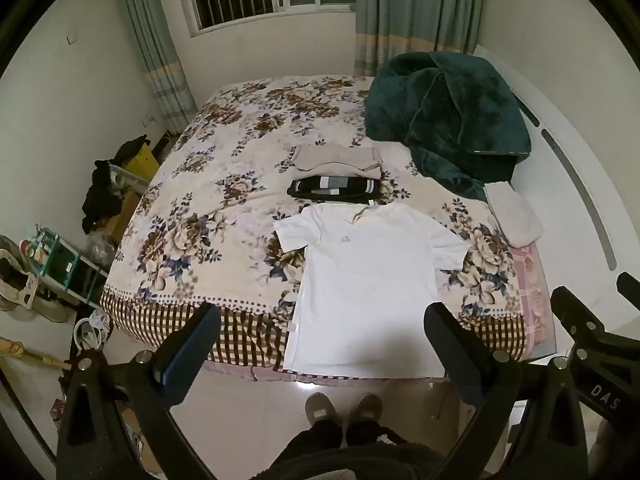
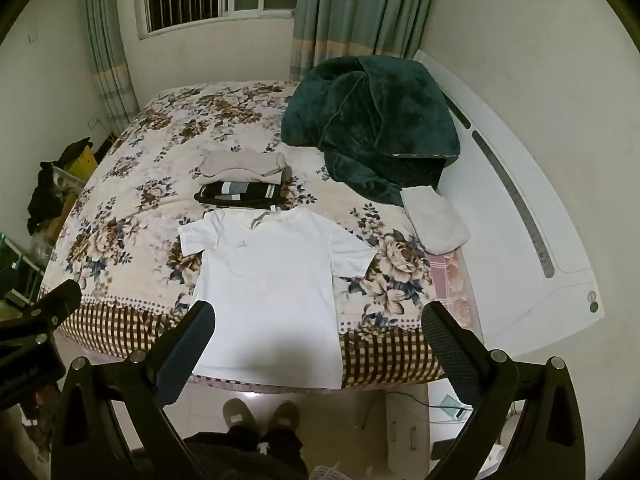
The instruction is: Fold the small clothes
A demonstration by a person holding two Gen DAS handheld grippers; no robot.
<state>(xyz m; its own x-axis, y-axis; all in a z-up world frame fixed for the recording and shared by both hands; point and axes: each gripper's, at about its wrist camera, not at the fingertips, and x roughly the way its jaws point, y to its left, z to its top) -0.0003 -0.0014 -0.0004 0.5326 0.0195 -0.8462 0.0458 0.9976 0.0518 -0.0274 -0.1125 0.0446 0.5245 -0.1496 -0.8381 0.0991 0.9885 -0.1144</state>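
A white T-shirt [image 1: 368, 280] lies flat, face up, on the floral bed, its hem hanging over the near edge; it also shows in the right wrist view [image 2: 272, 292]. Behind its collar lie a folded black-and-grey garment [image 1: 334, 189] and a folded beige garment [image 1: 338, 159]. My left gripper [image 1: 322, 334] is open and empty, held above the floor in front of the shirt's hem. My right gripper [image 2: 318, 330] is open and empty, also in front of the hem. The right gripper's frame shows at the right edge of the left wrist view [image 1: 592, 344].
A dark green blanket [image 1: 448, 120] is heaped at the bed's far right, with a small folded pale cloth [image 1: 514, 216] below it. A white headboard [image 2: 520, 200] runs along the right. Boxes and clutter [image 1: 108, 200] stand left of the bed. My feet [image 1: 344, 408] are on the floor.
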